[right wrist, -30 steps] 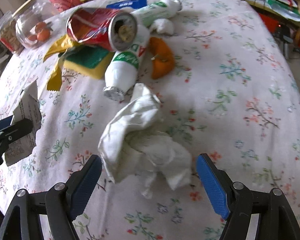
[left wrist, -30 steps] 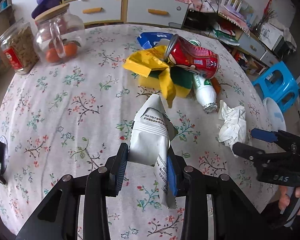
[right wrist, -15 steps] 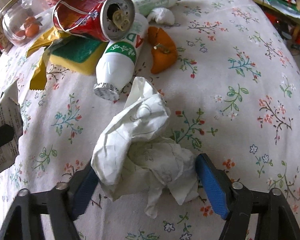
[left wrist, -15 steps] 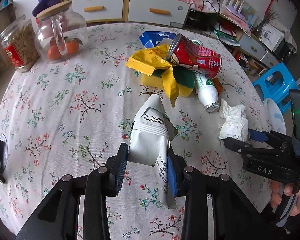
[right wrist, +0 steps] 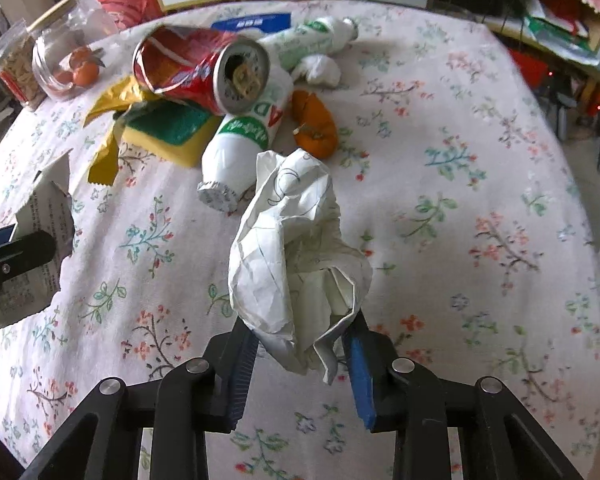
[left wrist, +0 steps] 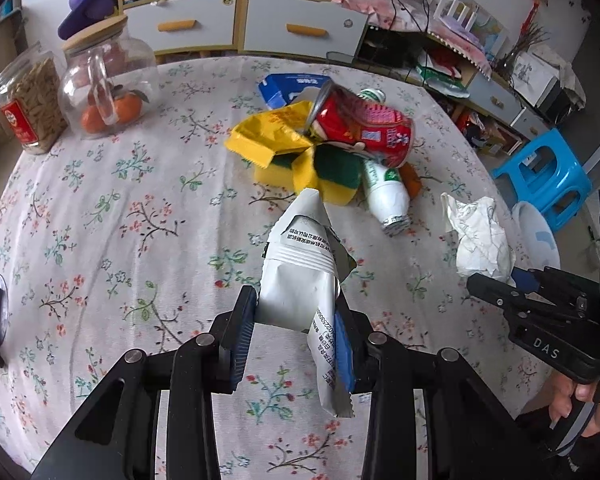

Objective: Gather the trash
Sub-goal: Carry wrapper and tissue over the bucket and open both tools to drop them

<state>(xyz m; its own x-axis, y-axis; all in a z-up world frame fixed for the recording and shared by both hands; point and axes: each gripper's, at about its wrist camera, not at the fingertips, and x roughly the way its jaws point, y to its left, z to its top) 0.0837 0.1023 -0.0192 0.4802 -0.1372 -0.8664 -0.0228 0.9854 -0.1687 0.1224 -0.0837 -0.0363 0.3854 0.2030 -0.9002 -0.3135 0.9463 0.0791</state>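
Note:
My left gripper (left wrist: 294, 322) is shut on a white printed pouch (left wrist: 296, 272), held just above the floral tablecloth (left wrist: 140, 208). My right gripper (right wrist: 300, 358) has its jaws closing, and both blue pads press on a crumpled white paper (right wrist: 292, 248) that stands up between them. In the left wrist view that paper (left wrist: 480, 240) sits by the table's right edge. Farther back lies a heap: a crushed red can (right wrist: 196, 68), a yellow wrapper (left wrist: 268, 136), a yellow-green sponge (right wrist: 168, 128), a white bottle (right wrist: 244, 140) and an orange peel (right wrist: 314, 124).
A glass jar of oranges (left wrist: 108, 88) and a snack jar (left wrist: 24, 100) stand at the back left. A blue packet (left wrist: 288, 84) lies behind the can. Beyond the right table edge are a blue stool (left wrist: 540, 176) and a white bin rim (left wrist: 536, 232).
The right jaws have come together from wide apart onto the crumpled paper, which is now squeezed and bunched upright between them. The left gripper and its pouch have stayed put.

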